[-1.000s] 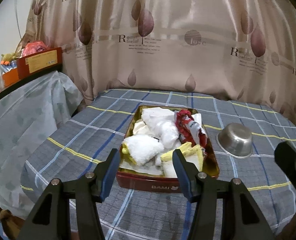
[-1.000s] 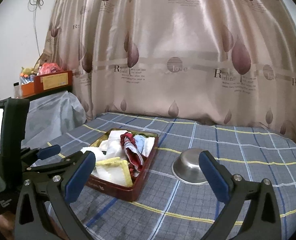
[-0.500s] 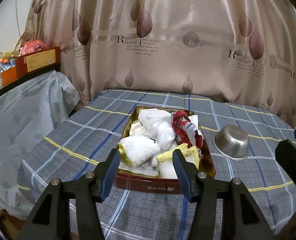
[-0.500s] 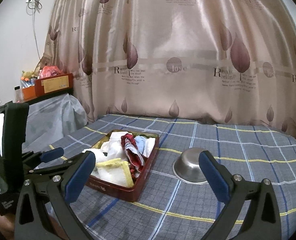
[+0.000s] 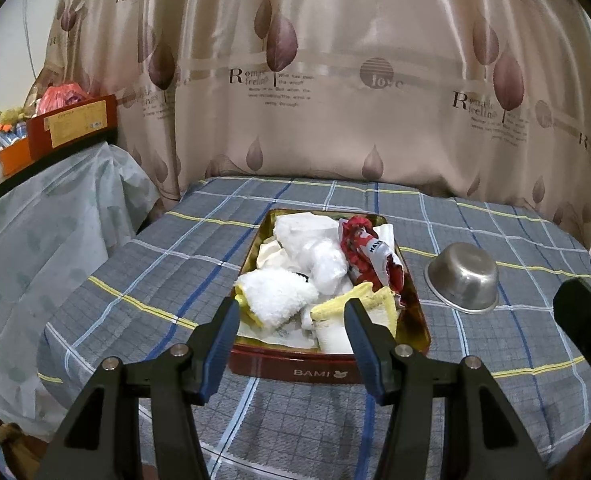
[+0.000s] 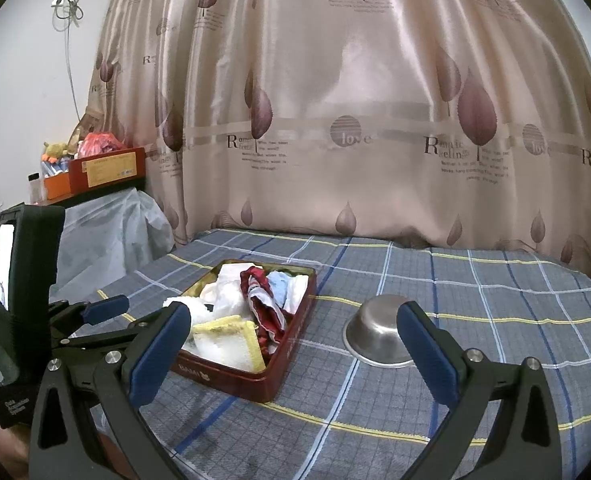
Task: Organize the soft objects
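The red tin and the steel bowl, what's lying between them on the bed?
Nothing: in both wrist views only bare plaid sheet separates the red tin from the upside-down steel bowl.

Crumpled soft cloths (image 5: 311, 268), mostly white, apparently heaped in red tin (image 5: 327, 372)

A satin curtain (image 5: 335, 80) printed with leaves and lettering hangs behind the bench, which is covered by a grey plaid cloth (image 5: 167, 276). To the left, a plastic-draped shelf (image 5: 43, 216) carries a red box (image 5: 71, 126) and an orange box (image 5: 13, 156). A cable (image 6: 69, 8) hangs on the white wall.
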A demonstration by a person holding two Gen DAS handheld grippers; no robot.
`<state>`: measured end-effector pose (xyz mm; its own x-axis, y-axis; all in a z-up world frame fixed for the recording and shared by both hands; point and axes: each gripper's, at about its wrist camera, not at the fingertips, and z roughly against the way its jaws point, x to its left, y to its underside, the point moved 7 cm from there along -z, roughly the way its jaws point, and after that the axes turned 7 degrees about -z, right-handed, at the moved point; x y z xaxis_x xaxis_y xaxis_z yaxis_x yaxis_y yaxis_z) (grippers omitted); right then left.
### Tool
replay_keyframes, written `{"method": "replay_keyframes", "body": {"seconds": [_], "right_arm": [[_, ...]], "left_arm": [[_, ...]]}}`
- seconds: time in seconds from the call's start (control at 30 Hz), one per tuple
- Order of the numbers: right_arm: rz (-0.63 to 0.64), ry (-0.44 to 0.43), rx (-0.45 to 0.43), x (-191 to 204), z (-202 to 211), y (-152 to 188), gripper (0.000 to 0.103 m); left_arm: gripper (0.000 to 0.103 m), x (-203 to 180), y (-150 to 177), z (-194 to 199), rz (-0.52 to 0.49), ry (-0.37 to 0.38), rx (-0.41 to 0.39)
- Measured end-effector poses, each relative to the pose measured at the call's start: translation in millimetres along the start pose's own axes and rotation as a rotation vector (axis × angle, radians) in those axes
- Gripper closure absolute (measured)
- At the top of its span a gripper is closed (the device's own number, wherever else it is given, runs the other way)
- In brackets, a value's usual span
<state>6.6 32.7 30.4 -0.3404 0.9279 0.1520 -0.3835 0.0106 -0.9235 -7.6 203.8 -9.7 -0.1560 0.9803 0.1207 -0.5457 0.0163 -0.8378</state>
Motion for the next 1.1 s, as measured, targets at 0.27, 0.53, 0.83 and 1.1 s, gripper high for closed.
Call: {"method": "replay_keyframes", "body": {"seconds": [0.27, 0.53, 0.83, 1.1], "right_arm": [[-0.002, 0.002, 0.003, -1.8, 1.4, 1.2, 0.001], [-0.004, -0.005, 0.013, -2.1, 1.7, 4.5, 0.001], [-0.004, -0.022, 0.020, -0.5, 2.3, 7.1, 0.001], [-0.003, -0.024, 0.023, -0.7, 2.8, 7.0, 0.001]], "left_arm": [[0.047, 7.7, 1.3, 0.0, 0.018, -0.044, -0.004], [0.047, 19.1, 3.3, 0.3, 0.054, -0.054, 0.018], [0.047, 16.6, 2.2, 1.1, 0.056, -0.030, 0.026], [0.047, 16.6, 3.1, -0.6, 0.060, -0.032, 0.037]]}}
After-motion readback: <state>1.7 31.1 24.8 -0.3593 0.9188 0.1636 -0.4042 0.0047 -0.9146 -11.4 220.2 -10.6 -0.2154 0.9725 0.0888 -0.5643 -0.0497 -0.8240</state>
